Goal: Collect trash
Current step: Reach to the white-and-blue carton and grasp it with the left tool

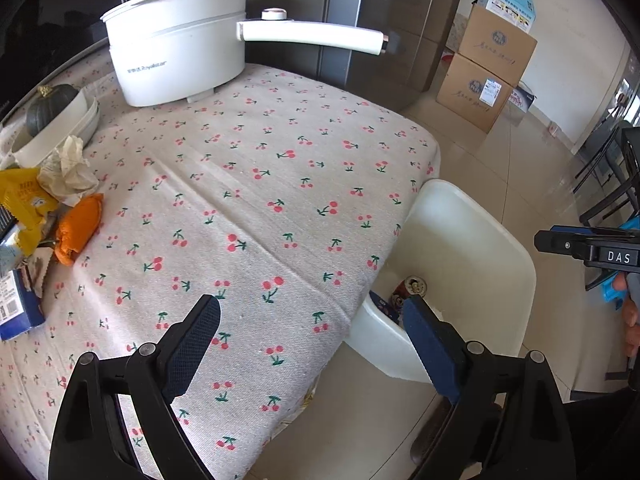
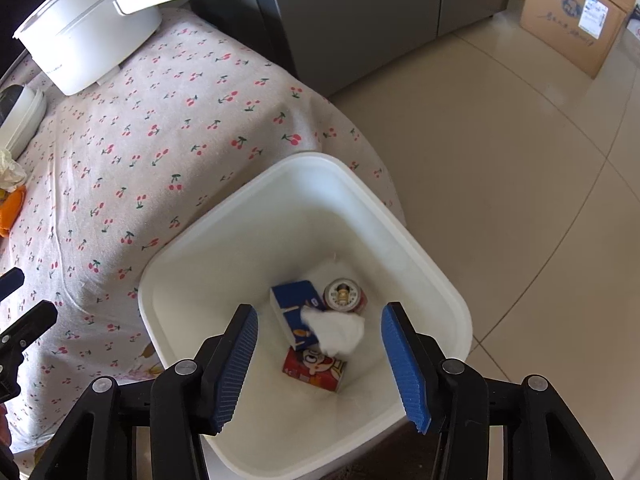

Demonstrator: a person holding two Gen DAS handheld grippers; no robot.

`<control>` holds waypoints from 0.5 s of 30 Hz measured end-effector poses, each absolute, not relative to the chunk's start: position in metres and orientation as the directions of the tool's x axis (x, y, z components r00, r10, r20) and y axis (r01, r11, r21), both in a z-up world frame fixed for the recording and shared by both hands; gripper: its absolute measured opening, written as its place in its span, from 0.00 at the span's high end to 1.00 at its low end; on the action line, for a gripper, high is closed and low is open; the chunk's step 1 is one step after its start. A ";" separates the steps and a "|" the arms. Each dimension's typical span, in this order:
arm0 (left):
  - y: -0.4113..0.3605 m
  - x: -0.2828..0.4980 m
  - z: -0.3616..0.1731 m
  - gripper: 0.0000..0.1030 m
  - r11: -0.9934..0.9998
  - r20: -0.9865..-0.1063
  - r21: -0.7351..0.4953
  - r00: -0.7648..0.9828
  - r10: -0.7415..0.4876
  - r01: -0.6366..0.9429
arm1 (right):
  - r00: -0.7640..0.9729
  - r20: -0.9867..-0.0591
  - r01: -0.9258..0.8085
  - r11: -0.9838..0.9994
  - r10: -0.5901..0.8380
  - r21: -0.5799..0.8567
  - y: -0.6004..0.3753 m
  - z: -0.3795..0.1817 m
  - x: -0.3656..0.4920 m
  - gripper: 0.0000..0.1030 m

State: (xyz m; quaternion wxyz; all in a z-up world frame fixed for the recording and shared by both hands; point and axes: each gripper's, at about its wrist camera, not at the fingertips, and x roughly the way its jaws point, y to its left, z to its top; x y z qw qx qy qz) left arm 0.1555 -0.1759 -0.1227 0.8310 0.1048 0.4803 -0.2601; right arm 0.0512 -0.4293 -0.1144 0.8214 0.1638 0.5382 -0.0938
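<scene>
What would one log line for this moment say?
right gripper: open over bin | tissue: in bin | left gripper: open, empty | table: trash left

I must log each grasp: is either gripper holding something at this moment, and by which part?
Nothing is held. The left gripper is open over the table edge; the right gripper is open above the bin, the white tissue lying inside.

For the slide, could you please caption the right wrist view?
Open right gripper above white plastic bin holding crumpled white tissue.
</scene>
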 end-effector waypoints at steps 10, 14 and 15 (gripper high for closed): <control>-0.099 0.175 -0.107 0.09 0.915 -0.852 0.002 0.480 -0.209 0.403 | 0.420 -0.907 0.289 0.943 0.032 0.168 -0.388 -0.098 0.078 0.33; -0.053 0.188 -0.102 0.09 0.948 -0.857 0.010 0.491 -0.156 0.318 | 0.439 -0.897 0.258 0.950 0.048 0.177 -0.363 -0.089 0.093 0.31; -0.040 0.192 -0.101 0.09 0.956 -0.860 0.014 0.491 -0.137 0.292 | 0.443 -0.895 0.253 0.951 0.048 0.176 -0.357 -0.088 0.097 0.30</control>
